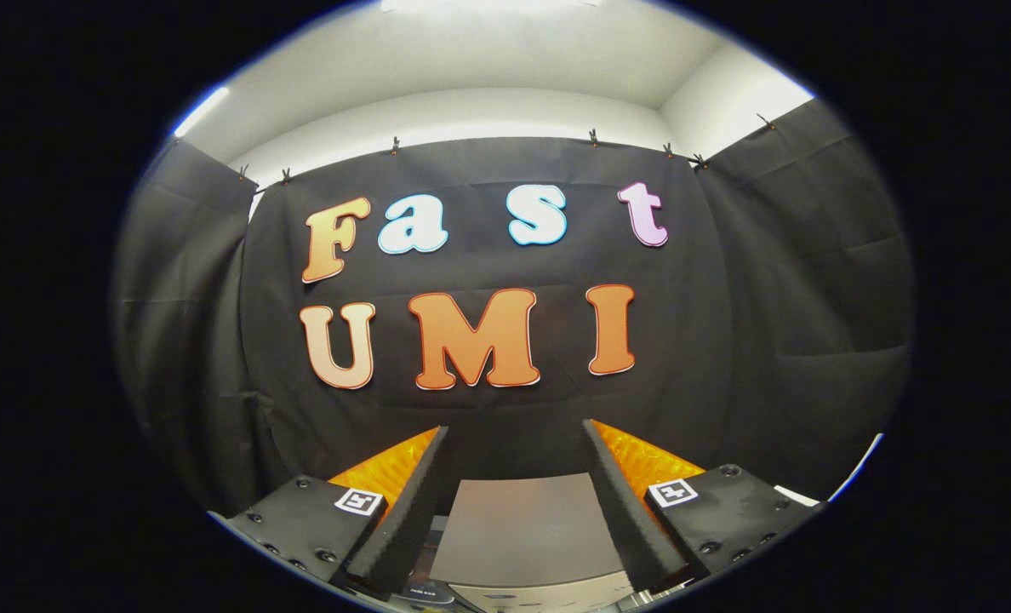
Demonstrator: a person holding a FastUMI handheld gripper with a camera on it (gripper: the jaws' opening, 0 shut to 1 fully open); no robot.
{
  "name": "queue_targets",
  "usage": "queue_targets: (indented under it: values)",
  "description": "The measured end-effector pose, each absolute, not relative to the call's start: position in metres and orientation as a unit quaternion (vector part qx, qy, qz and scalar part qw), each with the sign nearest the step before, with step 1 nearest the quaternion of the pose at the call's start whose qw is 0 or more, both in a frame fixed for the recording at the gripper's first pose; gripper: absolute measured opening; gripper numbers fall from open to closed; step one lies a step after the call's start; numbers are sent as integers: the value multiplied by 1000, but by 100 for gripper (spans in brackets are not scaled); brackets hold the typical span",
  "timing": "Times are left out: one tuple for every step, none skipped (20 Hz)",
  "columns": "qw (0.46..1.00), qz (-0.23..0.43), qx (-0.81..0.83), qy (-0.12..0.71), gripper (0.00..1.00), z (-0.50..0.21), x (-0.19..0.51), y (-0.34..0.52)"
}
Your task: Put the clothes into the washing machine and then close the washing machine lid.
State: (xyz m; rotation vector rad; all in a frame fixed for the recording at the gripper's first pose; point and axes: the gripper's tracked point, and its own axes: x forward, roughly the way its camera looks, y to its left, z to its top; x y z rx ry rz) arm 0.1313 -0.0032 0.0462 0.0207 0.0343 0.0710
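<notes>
Black cloth wall [505,409] ahead; my gripper [514,443] level, fingers spread, empty, above the washing machine [522,528] top.

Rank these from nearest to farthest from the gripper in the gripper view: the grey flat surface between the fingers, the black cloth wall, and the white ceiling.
The gripper is open, holding nothing.
1. Grey flat surface: low between the fingers, just ahead of them.
2. Black cloth wall: beyond the fingertips, hanging upright across the back.
3. White ceiling: above and beyond the cloth's top edge.
</notes>
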Motion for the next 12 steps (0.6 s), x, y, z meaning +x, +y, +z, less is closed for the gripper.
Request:
queue_targets:
  values:
    - [999, 36, 13, 15, 98, 47, 131, -5]
    - [999, 37, 16, 14, 98, 49, 130, -6]
    - [999, 37, 17, 14, 98, 49, 129, -6]
    - [999, 35, 17, 12, 98, 51, 129, -8]
    - [999, 36, 16, 11, 98, 51, 128, -7]
    - [999, 36, 15, 10, 98, 53, 127, -6]
    - [999, 36, 17, 10, 98, 54, 128, -6]
    - [999, 36, 13, 13, 98, 53, 128, -6]
    - [999, 33, 9, 13, 98, 53, 129, -7]
    - [999, 30, 6, 14, 98, 54, 130, -6]
    - [999, 28, 4, 15, 98, 54, 132, -6]
    - [1000, 24, 4, 15, 98, 54, 131, -7]
